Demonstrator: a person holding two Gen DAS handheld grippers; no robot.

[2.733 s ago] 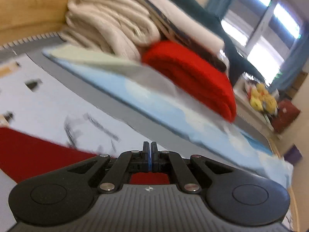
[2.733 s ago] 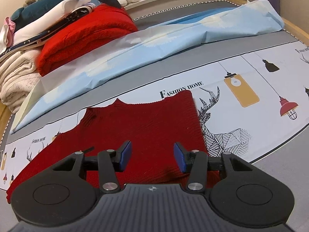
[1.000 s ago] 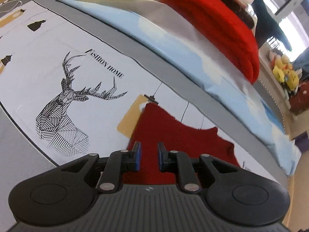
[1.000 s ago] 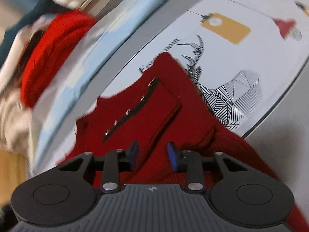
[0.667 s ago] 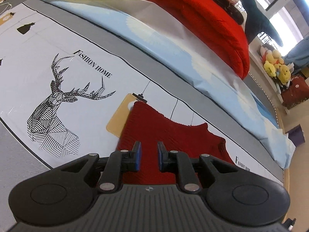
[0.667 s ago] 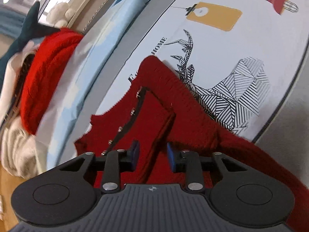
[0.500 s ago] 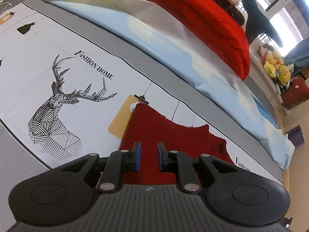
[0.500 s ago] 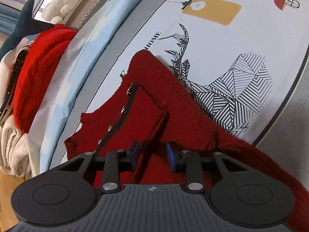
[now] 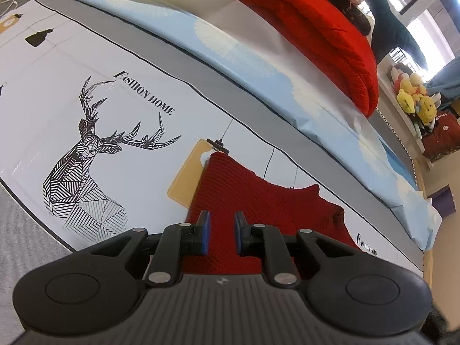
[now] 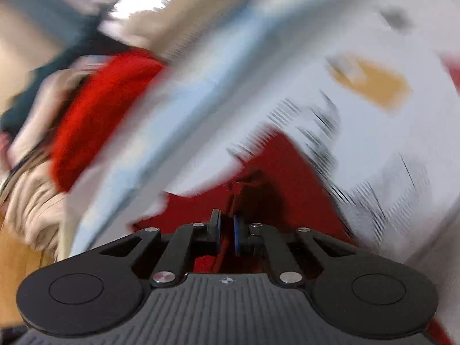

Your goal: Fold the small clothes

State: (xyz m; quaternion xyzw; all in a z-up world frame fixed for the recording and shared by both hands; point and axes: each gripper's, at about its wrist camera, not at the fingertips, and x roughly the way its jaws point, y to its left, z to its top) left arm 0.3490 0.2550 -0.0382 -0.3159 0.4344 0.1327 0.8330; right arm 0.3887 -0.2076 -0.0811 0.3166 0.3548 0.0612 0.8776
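Work surface is a printed mat [image 9: 86, 66]: pale centre with a line-drawn deer [image 9: 86, 161] up and to the left of the left gripper, the words "FASHION HOME" above the deer, a yellow tag graphic [image 9: 187, 172] just past the left fingertip, grey border [image 9: 258, 126] beyond that.

Past the border a long folded light-blue sheet [image 9: 258, 66] runs across the whole left wrist view. A bright red knit [image 9: 322, 31] lies on the sheet's far side, with cream and dark folded textiles stacked behind it. Far right: a window, yellow plush toys [image 9: 414, 92] on a ledge, a wooden edge.

Dark red sweater [image 9: 258, 198] lies flat on the mat directly ahead of and under the left gripper [image 9: 220, 231], its near-left corner overlapping the yellow tag graphic, the body spreading off to the right. Left gripper: blue pads apart, nothing between them, sweater visible through the gap.

Right wrist view is heavily motion-blurred. Same mat [image 10: 359, 43], blue sheet [image 10: 187, 115] and red knit [image 10: 106, 109] smear diagonally ahead and to the left of the tool. Right gripper [image 10: 226, 233]: pads nearly together, with a thin fold of the dark red sweater [image 10: 287, 184] pinched between them; the rest of the garment spreads ahead of the tips. Finer detail is unreadable in the blur.
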